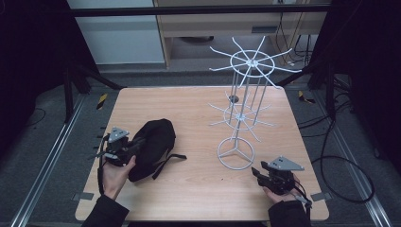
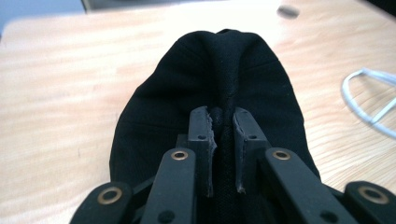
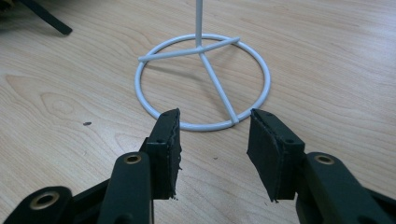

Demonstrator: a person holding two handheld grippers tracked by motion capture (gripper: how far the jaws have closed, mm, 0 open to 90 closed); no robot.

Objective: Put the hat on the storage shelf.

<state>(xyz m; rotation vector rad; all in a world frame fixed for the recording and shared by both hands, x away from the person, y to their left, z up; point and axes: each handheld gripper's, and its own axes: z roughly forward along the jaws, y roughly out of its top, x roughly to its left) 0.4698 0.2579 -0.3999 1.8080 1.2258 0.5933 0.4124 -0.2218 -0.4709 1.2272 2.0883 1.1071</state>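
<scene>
A black fabric bag (image 1: 153, 142) with a loose strap (image 1: 168, 161) lies on the left half of the wooden table (image 1: 198, 189). My left gripper (image 1: 137, 144) comes in from the bag's left side and is shut on a raised fold of its cloth. In the left gripper view the two pads (image 2: 203, 135) pinch that ridge of the bag (image 2: 219, 74). A white wire hanging rack (image 1: 243, 109) stands at the right on a ring base (image 1: 235, 153). My right gripper (image 1: 255, 171) rests just in front of that base (image 3: 217, 86), with my right gripper (image 3: 215, 123) open and nothing between the jaws.
A small dark round mark (image 1: 233, 98) sits on the table behind the rack. Part of the rack's base ring (image 2: 348, 88) shows to the right of the bag. Cables (image 1: 350, 161) lie on the floor at the right, and metal rails (image 1: 52, 156) run along both sides of the table.
</scene>
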